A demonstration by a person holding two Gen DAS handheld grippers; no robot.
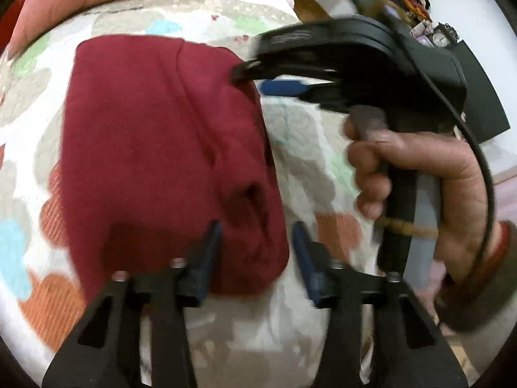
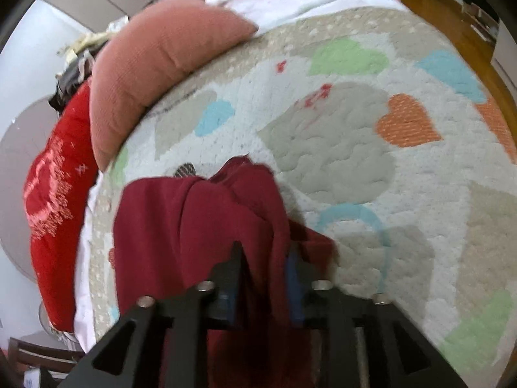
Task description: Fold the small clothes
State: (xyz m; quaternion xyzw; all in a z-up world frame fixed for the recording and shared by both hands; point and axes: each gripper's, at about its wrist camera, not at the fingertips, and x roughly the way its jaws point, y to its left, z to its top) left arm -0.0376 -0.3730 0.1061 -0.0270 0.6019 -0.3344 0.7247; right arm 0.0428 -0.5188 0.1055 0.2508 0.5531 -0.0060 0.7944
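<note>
A dark red garment lies folded on the quilted bedspread. My left gripper hovers over its near right corner, jaws apart; one finger is above the cloth, the other above the quilt, and nothing is gripped. In the right wrist view a raised fold of the red garment stands between the fingers of my right gripper, whose jaws are parted around it. From the left wrist view, the right gripper reaches the garment's far right edge, held by a hand.
A pink cushion and a red embroidered pillow lie along the bed's far left side. The quilt with coloured hearts spreads out to the right. A wooden bed frame borders it, with cluttered shelves beyond.
</note>
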